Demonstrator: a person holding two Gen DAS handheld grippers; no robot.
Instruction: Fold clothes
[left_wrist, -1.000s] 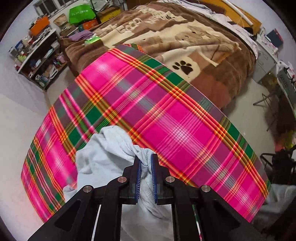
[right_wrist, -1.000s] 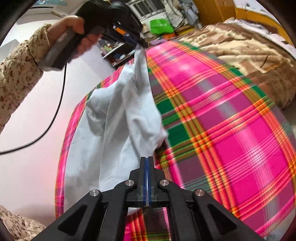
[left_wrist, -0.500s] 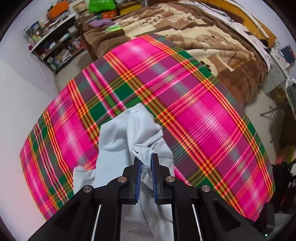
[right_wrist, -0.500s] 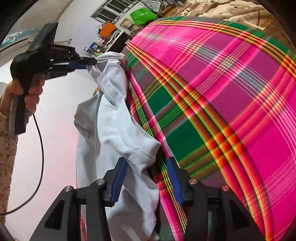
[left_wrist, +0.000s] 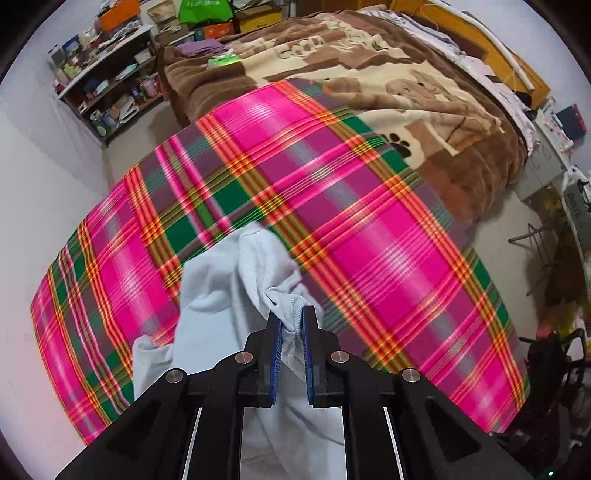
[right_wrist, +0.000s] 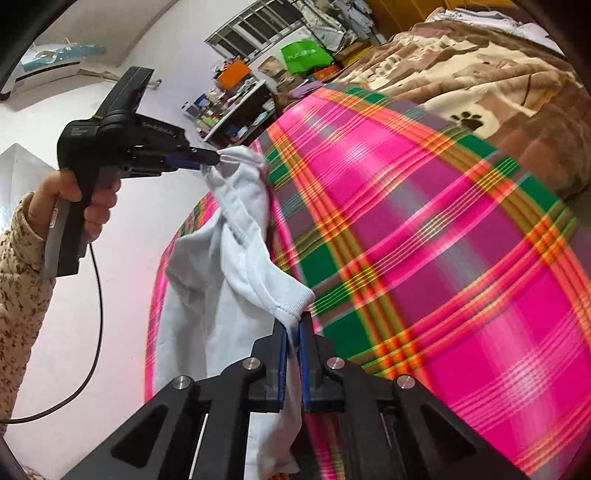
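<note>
The garment (left_wrist: 225, 295) is white, faintly bluish. The cloth (left_wrist: 369, 229) beneath is plaid: hot pink with green squares and orange-yellow stripes. The blanket (left_wrist: 424, 92) is brown and cream with a dark paw print. The sleeve (right_wrist: 18, 295) looks beige, brown-speckled

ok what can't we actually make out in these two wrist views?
- White garment, right wrist view: its type and lower end; it runs behind the right gripper, whose jaws are closing on its ribbed edge, and out of frame.
- Same garment, left wrist view: lower part hidden by the left gripper.
- Plaid cloth: what it covers.
- Shelf items: too small.
</note>
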